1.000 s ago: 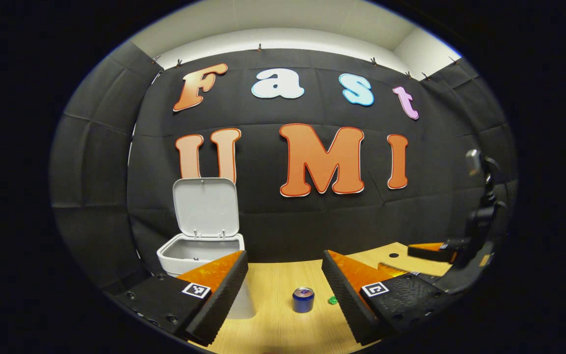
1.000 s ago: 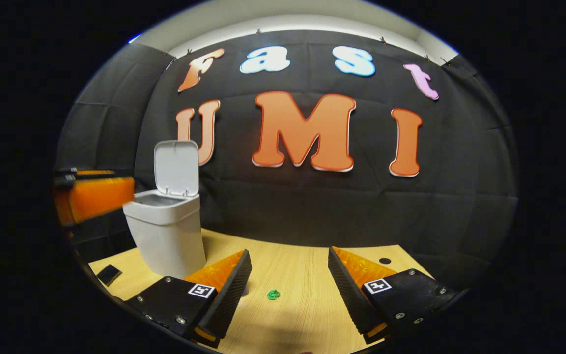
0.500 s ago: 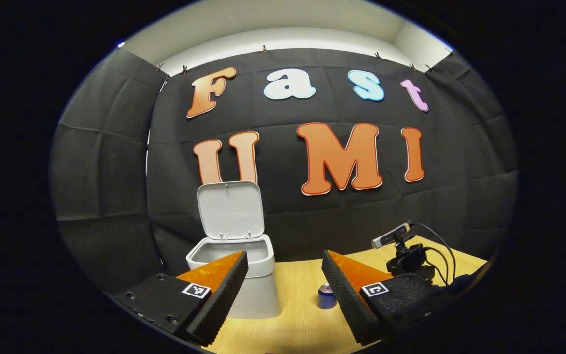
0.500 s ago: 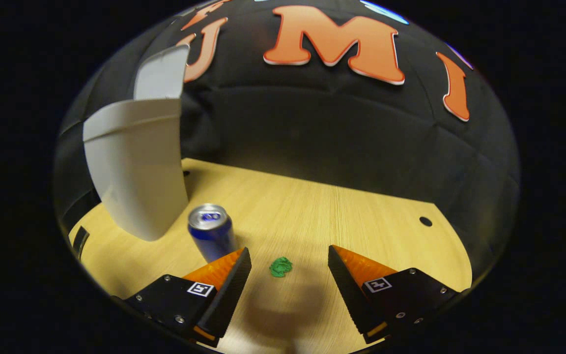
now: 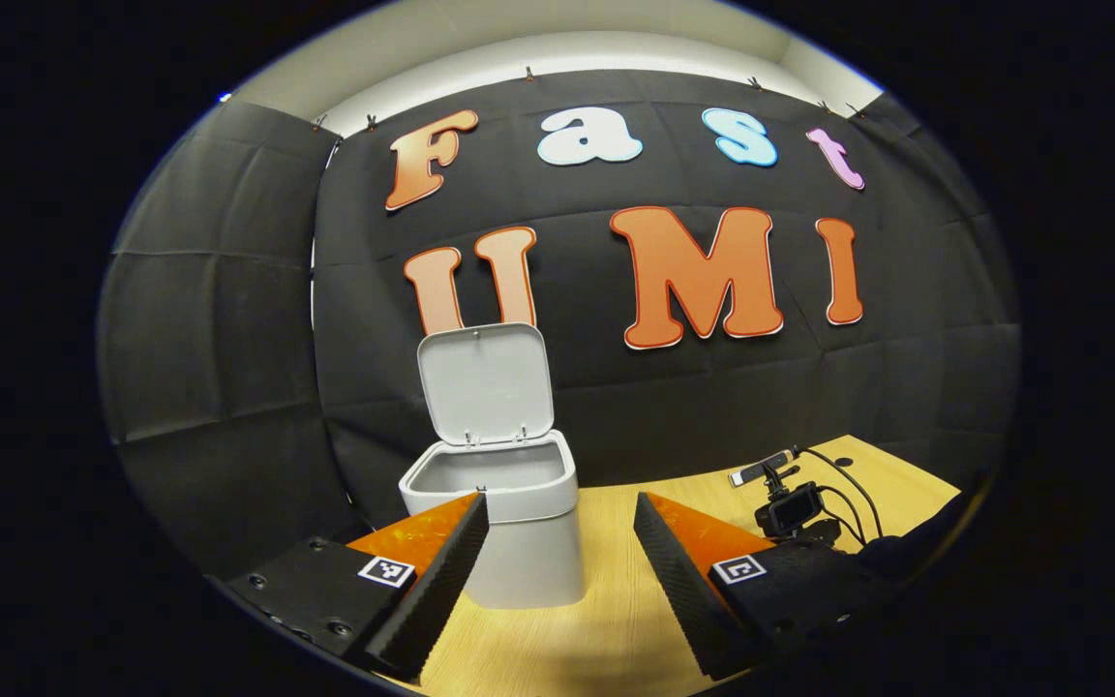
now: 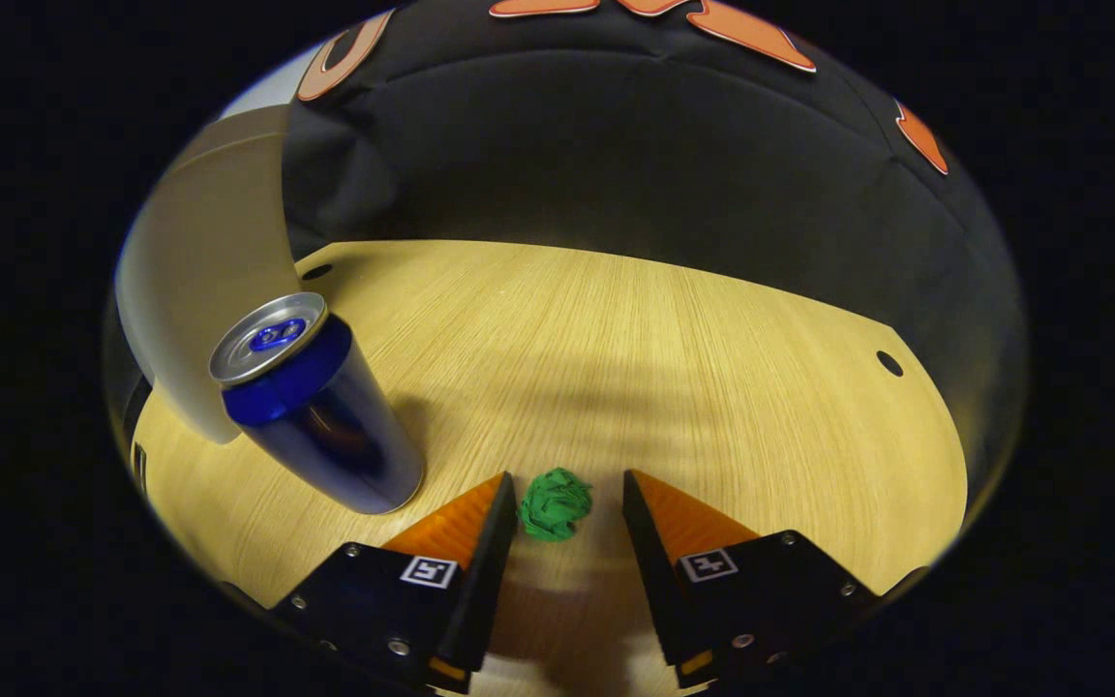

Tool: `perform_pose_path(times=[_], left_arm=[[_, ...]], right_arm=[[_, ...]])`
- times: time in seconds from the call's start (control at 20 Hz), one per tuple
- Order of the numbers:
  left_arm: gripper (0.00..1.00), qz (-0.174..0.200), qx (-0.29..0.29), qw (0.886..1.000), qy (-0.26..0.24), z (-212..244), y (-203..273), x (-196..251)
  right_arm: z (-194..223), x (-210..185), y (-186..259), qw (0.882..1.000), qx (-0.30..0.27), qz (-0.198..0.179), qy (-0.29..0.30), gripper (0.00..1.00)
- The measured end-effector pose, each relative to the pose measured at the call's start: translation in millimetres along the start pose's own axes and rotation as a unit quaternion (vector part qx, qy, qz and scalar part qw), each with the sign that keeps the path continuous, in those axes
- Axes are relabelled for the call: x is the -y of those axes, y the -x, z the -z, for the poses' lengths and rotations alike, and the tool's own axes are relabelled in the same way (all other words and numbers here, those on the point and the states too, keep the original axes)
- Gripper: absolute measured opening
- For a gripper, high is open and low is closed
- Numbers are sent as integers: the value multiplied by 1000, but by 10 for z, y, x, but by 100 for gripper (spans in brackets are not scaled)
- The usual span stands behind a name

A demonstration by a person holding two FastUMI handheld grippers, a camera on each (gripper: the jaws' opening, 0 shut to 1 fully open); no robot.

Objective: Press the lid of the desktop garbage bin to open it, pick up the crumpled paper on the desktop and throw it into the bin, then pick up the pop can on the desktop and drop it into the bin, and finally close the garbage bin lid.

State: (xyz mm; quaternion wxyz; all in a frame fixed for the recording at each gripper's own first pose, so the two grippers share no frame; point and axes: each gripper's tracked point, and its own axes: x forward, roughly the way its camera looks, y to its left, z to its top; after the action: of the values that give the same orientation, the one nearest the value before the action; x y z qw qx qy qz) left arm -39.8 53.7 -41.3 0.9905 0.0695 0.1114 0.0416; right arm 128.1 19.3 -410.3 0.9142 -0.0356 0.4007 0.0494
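Black cloth walls close the booth behind a pale wooden worktop (image 6: 616, 348), which carries everything in play. Largest on it is the garbage bin (image 5: 509, 523), standing at the far left with its lid (image 5: 487, 382) swung upright, so the first step reads as done. To the right of it in the left gripper view sits a small camera on a stand (image 5: 785, 503) with trailing cables. In the right gripper view the blue pop can (image 6: 316, 407) stands upright just in front of the bin's wall, untouched. Smallest is the green crumpled paper (image 6: 555, 503), lying on the wood between the fingers of the right tool (image 6: 562, 499), whose fingers are spread to either side of the wad and not visibly pressing it. The left tool (image 5: 557, 542) hangs back, fingers spread wide and holding nothing, pointed at the bin.

Left to do, by my reading: pinch the paper and drop it in, then the can, then shut the lid.

Against the frames before, the right tool has dipped low and pushed forward, so the paper has gone from well ahead of its tips to between them, and its fingers have narrowed. The left tool has turned leftward, sliding the bin toward the middle of its view and the can out.
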Motion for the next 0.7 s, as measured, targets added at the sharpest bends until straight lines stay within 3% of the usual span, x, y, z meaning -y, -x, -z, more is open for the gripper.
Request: perform_pose_path(times=[0.05,0.1,0.15,0.35,0.55,0.7], left_arm=[[95,3,-3,1000,-1,2,-28,20],[95,7,-5,1000,-2,17,-38,39],[95,10,-3,1000,-2,7,-45,54],[95,14,13,1000,3,-79,-52,-16],[96,13,25,999,23,-102,-59,-168],[95,9,36,999,37,-110,-40,-322]], right_arm=[[-33,-9,8,1000,3,3,5,46],[-20,-12,41,1000,0,5,11,42],[-15,-37,79,1000,-2,1,14,30],[-391,-45,420,999,48,-11,-1,19],[-1353,-159,1062,987,149,-31,-50,18],[-2273,-591,1564,971,222,-76,-51,18]])
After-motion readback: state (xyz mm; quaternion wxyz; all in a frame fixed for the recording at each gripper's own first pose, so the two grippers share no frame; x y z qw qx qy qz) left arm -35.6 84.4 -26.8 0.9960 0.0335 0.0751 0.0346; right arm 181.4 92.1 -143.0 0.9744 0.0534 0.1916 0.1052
